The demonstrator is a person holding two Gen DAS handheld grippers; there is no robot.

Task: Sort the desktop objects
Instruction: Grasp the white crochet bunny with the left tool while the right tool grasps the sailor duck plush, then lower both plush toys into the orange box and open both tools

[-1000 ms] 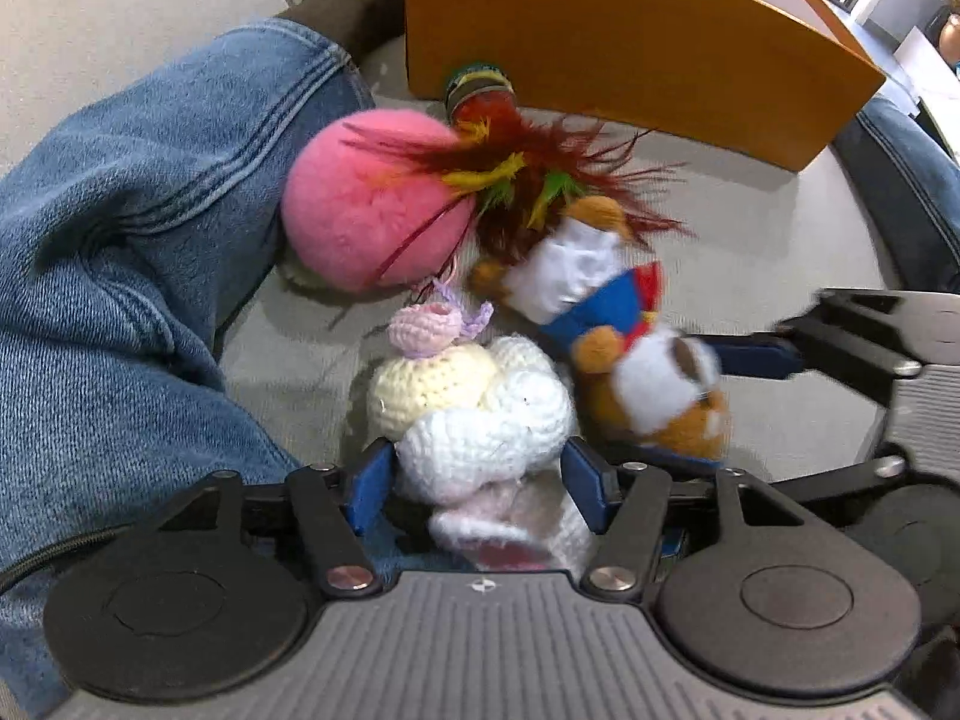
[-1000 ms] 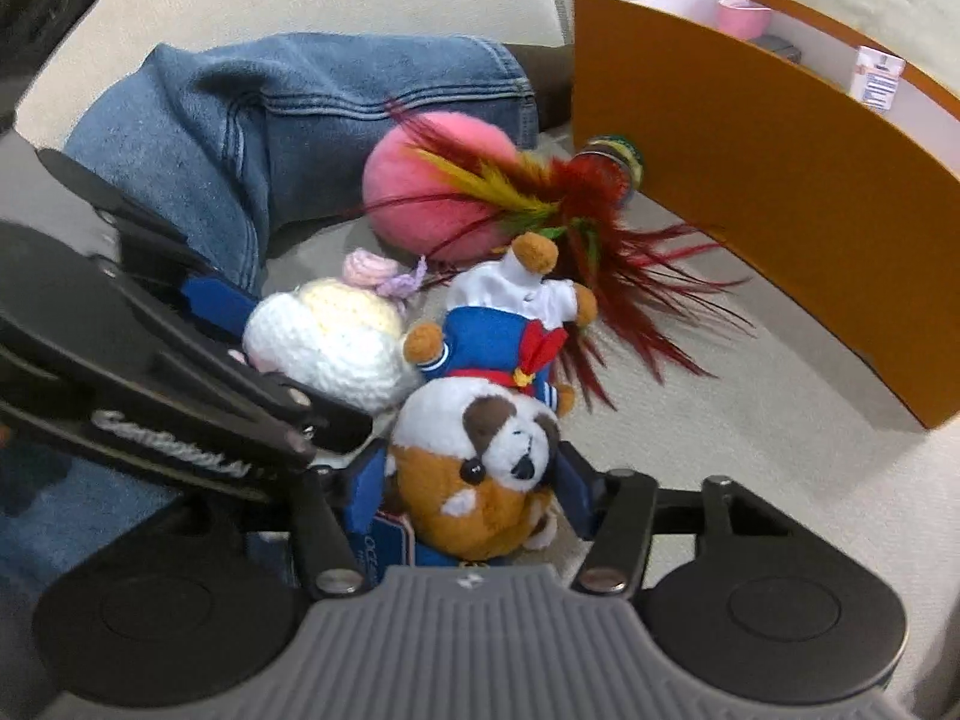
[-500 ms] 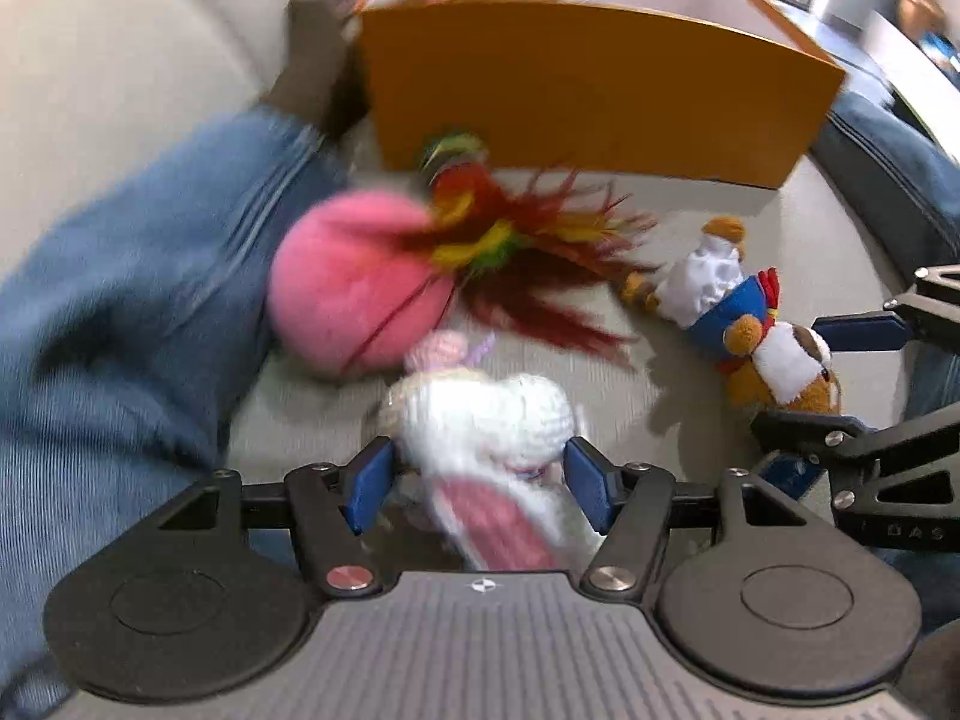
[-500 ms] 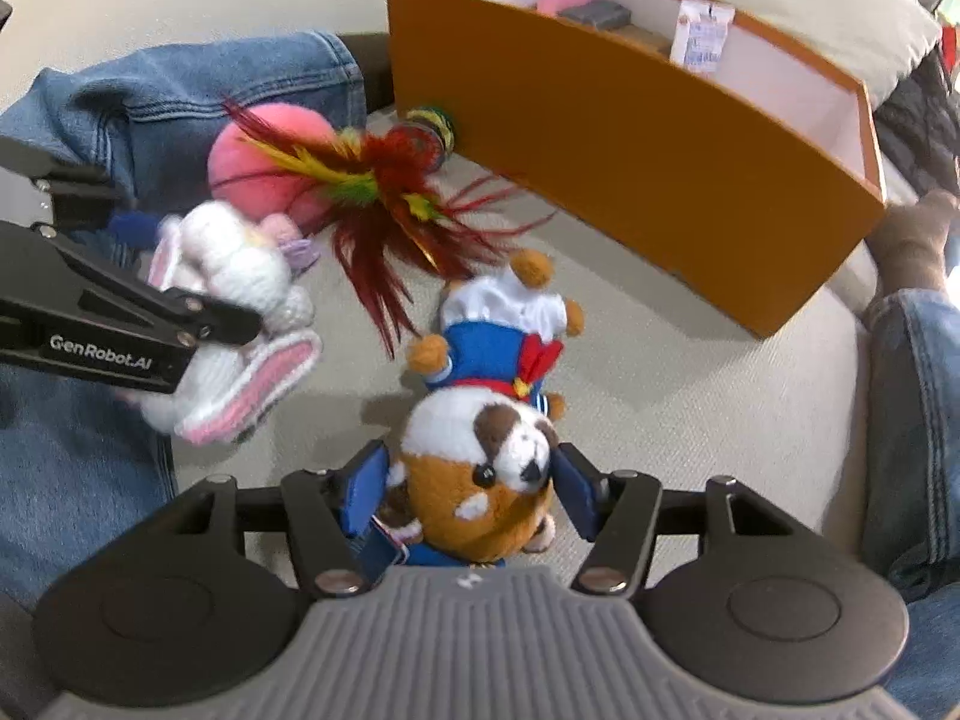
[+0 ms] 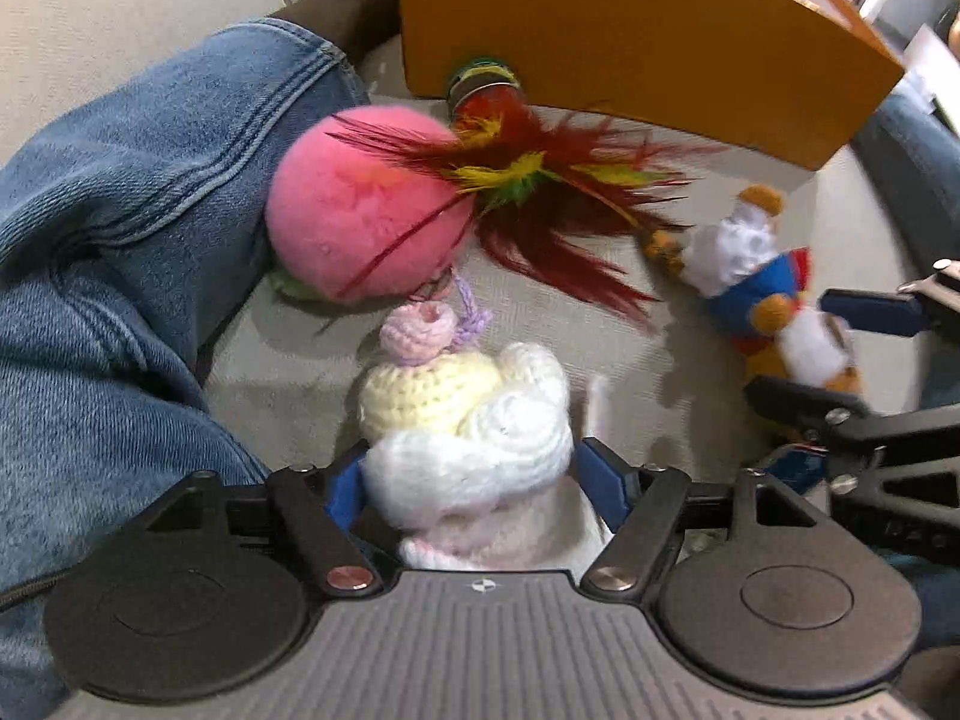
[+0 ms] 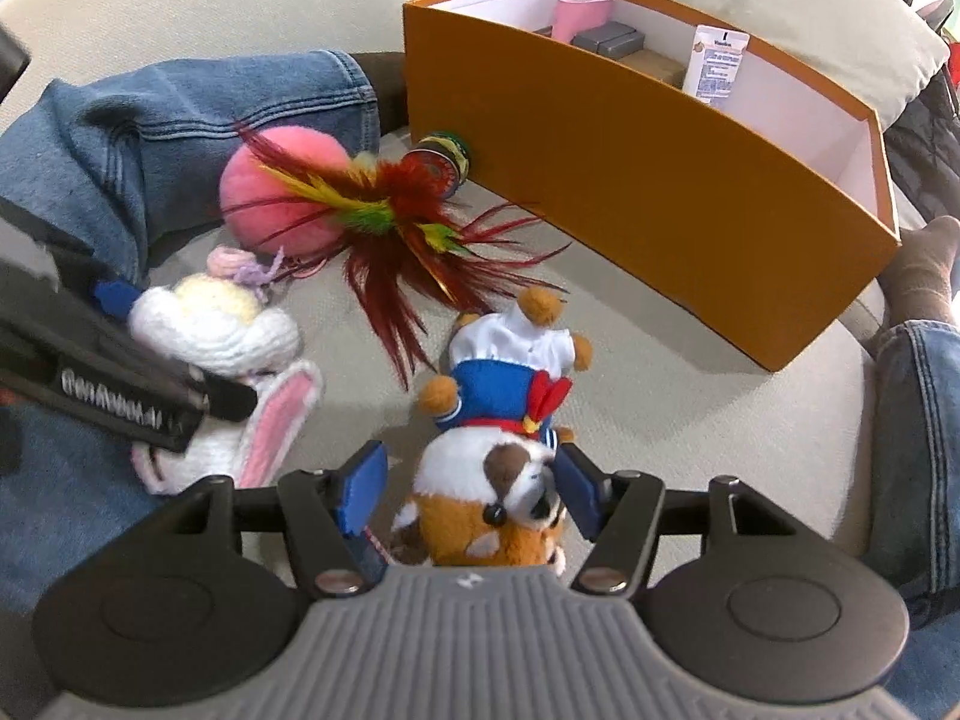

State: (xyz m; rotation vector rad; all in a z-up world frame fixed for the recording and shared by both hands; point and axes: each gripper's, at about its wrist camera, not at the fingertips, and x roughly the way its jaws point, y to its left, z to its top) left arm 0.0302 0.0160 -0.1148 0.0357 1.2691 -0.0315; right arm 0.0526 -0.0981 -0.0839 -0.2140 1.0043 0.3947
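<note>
My left gripper (image 5: 474, 489) is shut on a white crocheted bunny (image 5: 474, 438), which also shows in the right wrist view (image 6: 222, 336). My right gripper (image 6: 471, 489) is shut on the head of a brown plush dog in a blue sailor suit (image 6: 498, 414); the dog also shows in the left wrist view (image 5: 756, 288). A pink plush ball (image 5: 360, 216) and a red feather shuttlecock (image 5: 540, 180) lie on the beige cushion in front of an orange box (image 6: 660, 180).
The orange box holds a pink cup (image 6: 579, 15), grey blocks (image 6: 612, 39) and a small white carton (image 6: 717, 63). Legs in blue jeans (image 5: 120, 228) lie at the left and another leg (image 6: 918, 408) at the right. A beige sofa back (image 6: 180, 0) rises behind.
Both grippers keep their toys. The right gripper has drawn back from the box with the dog. The left gripper has swung and sits lower, so the box top is out of its view.
</note>
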